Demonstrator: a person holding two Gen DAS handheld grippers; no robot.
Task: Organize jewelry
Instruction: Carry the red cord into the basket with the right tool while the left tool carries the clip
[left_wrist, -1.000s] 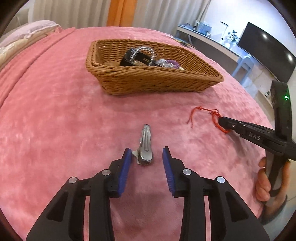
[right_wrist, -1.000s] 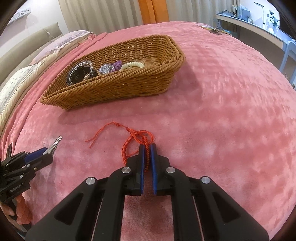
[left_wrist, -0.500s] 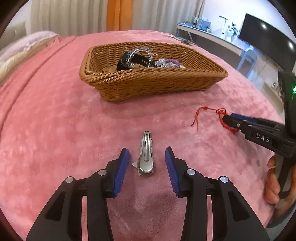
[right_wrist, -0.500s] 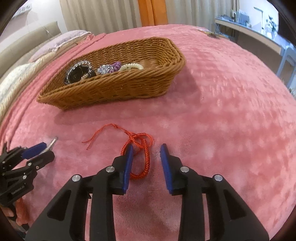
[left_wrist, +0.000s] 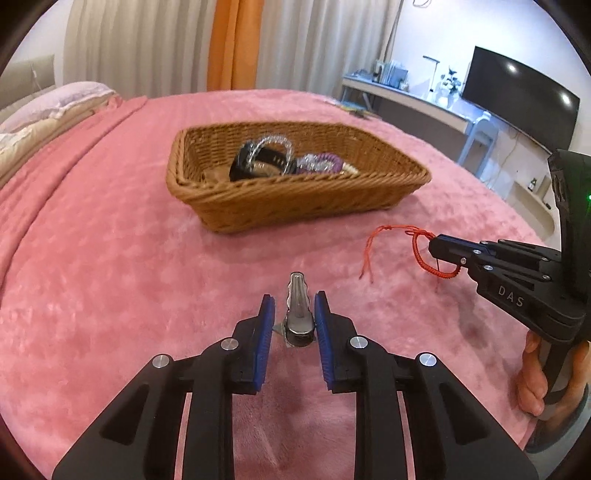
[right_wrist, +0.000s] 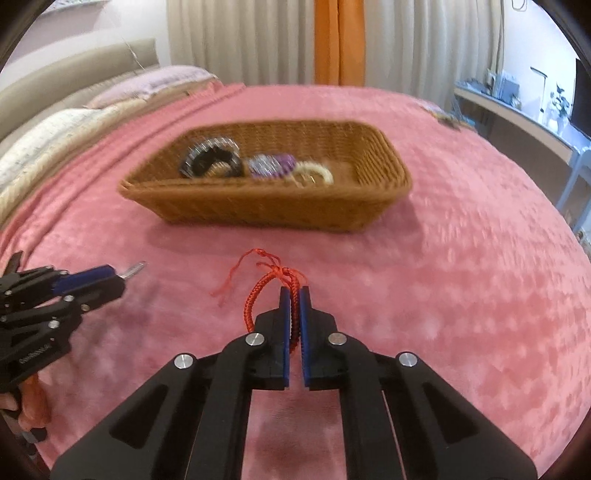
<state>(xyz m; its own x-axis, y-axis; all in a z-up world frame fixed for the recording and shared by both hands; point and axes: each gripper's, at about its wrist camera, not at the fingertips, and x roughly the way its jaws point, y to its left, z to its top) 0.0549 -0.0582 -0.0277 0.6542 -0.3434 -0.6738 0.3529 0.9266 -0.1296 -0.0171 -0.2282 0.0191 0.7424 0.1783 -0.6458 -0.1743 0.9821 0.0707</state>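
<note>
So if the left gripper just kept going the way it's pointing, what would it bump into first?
The silver hair clip, already between the closing jaws of the left gripper. Beyond it, probably just the pink blanket, short of the wicker basket.

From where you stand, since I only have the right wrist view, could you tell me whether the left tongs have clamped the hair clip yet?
Observer: Not quite. The left tongs are closing, with the hair clip lying on the blanket between the pads.
Operator: Thank you. Is my red bracelet off the blanket?
Observer: Its loop hangs below the tips of the right tongs, above its own shadow. The loose ends of the red bracelet seem to trail on the blanket.
</note>
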